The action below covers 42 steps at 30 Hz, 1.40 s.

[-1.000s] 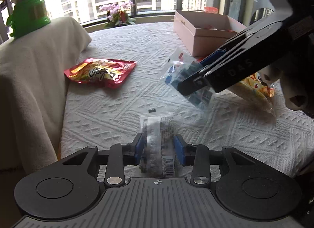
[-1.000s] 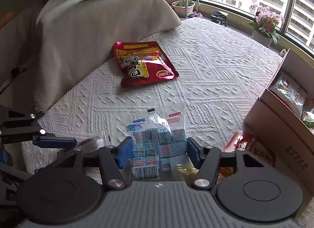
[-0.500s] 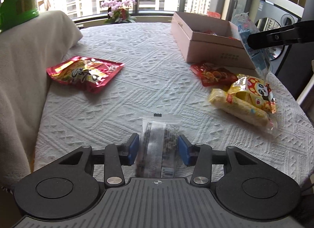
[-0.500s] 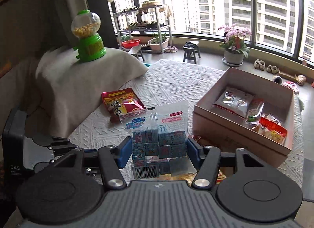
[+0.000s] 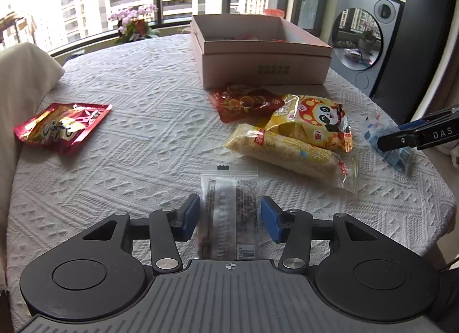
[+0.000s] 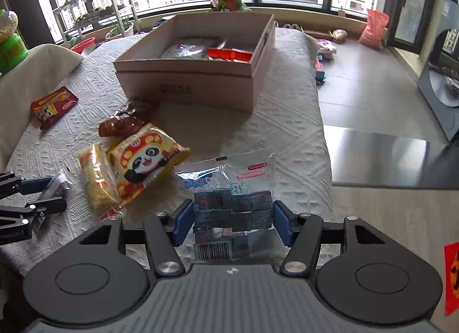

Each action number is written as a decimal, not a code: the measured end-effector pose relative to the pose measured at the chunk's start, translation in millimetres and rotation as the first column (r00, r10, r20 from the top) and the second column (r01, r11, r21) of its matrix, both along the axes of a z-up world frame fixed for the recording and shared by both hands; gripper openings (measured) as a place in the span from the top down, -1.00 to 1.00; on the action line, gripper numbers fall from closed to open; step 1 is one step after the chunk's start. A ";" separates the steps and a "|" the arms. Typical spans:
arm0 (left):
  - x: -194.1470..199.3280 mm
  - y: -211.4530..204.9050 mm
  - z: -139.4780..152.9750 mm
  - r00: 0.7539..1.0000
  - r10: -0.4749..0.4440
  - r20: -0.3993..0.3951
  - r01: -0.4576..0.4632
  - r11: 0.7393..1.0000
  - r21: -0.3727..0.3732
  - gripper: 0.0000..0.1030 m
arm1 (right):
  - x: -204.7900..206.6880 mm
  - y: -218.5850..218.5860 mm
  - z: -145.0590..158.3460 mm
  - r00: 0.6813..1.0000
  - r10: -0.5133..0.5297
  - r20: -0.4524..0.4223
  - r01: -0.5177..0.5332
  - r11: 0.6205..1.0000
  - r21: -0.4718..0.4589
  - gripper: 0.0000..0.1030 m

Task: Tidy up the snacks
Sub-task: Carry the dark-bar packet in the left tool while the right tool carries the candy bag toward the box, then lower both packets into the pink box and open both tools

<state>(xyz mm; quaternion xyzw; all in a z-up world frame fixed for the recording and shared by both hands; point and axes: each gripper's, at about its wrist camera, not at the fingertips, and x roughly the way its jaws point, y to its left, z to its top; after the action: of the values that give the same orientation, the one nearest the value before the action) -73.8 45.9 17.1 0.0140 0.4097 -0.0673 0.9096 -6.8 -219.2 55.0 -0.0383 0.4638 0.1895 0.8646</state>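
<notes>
Far ahead of both sets of fingers, on the white-clothed counter (image 5: 143,143), stood the open cardboard box (image 6: 200,80), some packets already lying inside it. Nearer, between that box and the fingers, a cluster of three snacks lay touching one another: the yellow panda bag (image 6: 146,158), the long yellow cracker pack (image 5: 287,152) against it, and a small red pouch (image 5: 243,100) just before the box wall. Well off to the left of the left fingers lay a separate red snack bag (image 5: 63,126). The right gripper (image 6: 232,222) held a clear bag of blue-wrapped candies (image 6: 232,201), its blue fingers (image 6: 282,225) pressed against the bag's two sides, with the bag hanging above the counter's edge. The left gripper (image 5: 229,216) had its jaws opening around a slim clear packet of dark snack (image 5: 228,212), which lay between the blue fingers (image 5: 269,218); small gaps showed on both sides, so the pads were not pressing on it.
</notes>
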 end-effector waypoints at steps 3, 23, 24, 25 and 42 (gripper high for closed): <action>-2.4 -3.7 -0.2 1.000 -0.016 -0.004 0.016 1.000 0.025 -0.03 | -16.2 6.1 -1.4 0.997 0.046 0.056 -0.045 0.999 -0.006 -0.19; 3.5 -6.8 2.9 0.999 0.021 -0.039 -0.019 0.999 0.044 0.11 | -40.1 7.1 3.7 0.984 0.119 0.132 -0.127 0.990 0.057 -0.15; 2.3 -6.5 3.0 0.999 0.024 -0.032 -0.023 0.999 0.041 0.12 | -41.0 5.8 7.4 0.984 0.114 0.139 -0.124 0.990 0.068 -0.15; 0.8 -6.4 3.3 0.999 0.024 -0.025 -0.023 0.999 0.039 0.14 | -42.2 4.5 11.4 0.983 0.108 0.151 -0.120 0.990 0.073 -0.15; 121.5 -14.3 149.5 0.901 0.055 0.430 0.060 0.966 -0.250 0.15 | -34.4 2.1 36.8 0.969 0.047 0.243 -0.076 0.991 0.111 -0.16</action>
<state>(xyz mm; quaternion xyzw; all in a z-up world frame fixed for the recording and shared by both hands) 47.7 31.6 166.6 -0.0890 0.1850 -0.1162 0.9718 -41.2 -217.1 91.7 -0.0237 0.3422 0.2377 0.9087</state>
